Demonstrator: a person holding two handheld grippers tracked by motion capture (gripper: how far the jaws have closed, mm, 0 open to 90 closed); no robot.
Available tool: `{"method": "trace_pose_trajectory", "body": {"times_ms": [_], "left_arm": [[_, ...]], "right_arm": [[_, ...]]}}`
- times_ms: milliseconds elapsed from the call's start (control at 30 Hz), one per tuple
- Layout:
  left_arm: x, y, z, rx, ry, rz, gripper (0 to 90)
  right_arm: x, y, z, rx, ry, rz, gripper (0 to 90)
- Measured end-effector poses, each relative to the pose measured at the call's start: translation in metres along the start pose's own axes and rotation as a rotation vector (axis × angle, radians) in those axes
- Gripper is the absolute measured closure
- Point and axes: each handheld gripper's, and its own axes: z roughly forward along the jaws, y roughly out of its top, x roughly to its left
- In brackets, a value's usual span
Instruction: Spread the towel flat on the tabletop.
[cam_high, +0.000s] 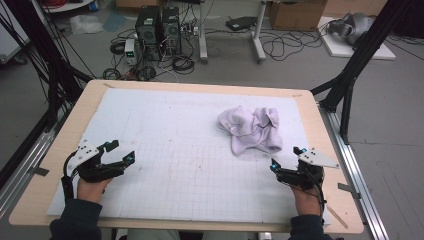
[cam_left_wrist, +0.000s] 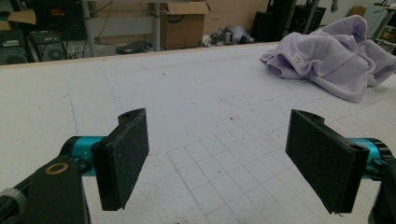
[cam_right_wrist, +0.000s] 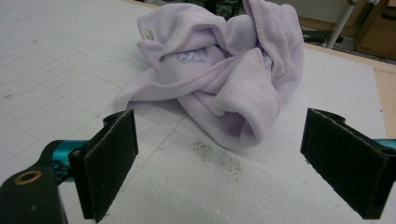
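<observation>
Figure: both claws at rest before a crumpled towel. I have the right claw (cam_high: 286, 161) spread wide with nothing between its pads; the towel (cam_high: 251, 128) lies just ahead of it and slightly toward the left claw's side, apart from the pads, on the white gridded mat (cam_high: 165, 160) that covers the worktop (cam_high: 320, 120). My left claw (cam_high: 120, 150) is likewise wide open and empty, and for it the towel (cam_left_wrist: 332, 58) sits well apart, far ahead and off toward the right claw's side.

Handling, as I judge it: the towel (cam_right_wrist: 219, 74) is a light, soft, lilac terry cloth, bunched into loose folds with no stiffness at all. It should neither slip nor break, but it will sag and unfold once lifted, so a pinch on a bulging middle fold would likely carry up a shapeless lump. The stitched hem is the firmer part; one run of it curls over the fold nearest my right claw, and a small white label (cam_right_wrist: 150, 33) marks another edge on the far side of the heap. I would take hold at a hemmed edge or corner, closing the pads fully on a thin layer. The corners themselves are buried in the folds, and I cannot tell where each one lies.
</observation>
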Motion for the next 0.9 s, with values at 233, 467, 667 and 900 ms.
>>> {"method": "trace_pose_trajectory", "body": {"times_ms": [233,467,667,900], "left_arm": [[0.001,-0.002,0.004,0.009,0.003,-0.004,21.8],[-0.002,0.0,0.011,0.01,-0.015,0.01,22.2],[-0.008,0.001,0.011,0.008,-0.033,0.02,22.5],[-0.01,0.0,0.013,0.016,-0.043,0.027,22.4]], "right_arm": [[-0.006,-0.003,0.002,-0.003,0.013,0.029,10.2],[-0.006,-0.006,-0.001,0.021,0.081,0.017,10.2],[0.006,0.002,0.0,0.005,0.146,0.01,10.2],[0.022,0.016,0.006,-0.021,0.212,0.004,10.3]]}}
